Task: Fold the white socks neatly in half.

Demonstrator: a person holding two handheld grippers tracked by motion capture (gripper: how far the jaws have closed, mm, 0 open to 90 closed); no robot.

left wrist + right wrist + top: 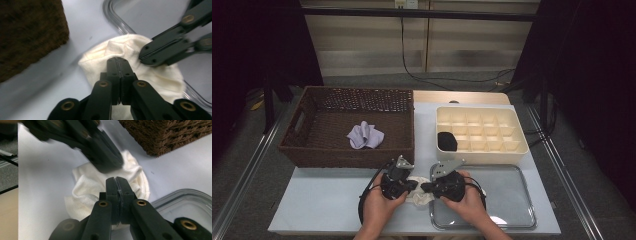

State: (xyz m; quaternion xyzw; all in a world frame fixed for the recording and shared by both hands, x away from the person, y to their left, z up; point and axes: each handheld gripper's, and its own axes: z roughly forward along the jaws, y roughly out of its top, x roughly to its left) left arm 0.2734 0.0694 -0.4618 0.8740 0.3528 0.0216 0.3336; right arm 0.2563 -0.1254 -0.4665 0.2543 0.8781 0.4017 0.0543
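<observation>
Cloth (pixel 419 192), cream and crumpled, lies on the bench between left tool (pixel 412 185) and right tool (pixel 426 188), each pressed together, pinching opposite sides.

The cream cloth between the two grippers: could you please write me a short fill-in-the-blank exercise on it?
1. The cream cloth lies beside the clear tray, in front of the ____ wicker basket.
2. Inside that basket lies a ____ cloth.
3. The compartment box holds one ____ item.

Missing words: brown; lilac; black
</observation>
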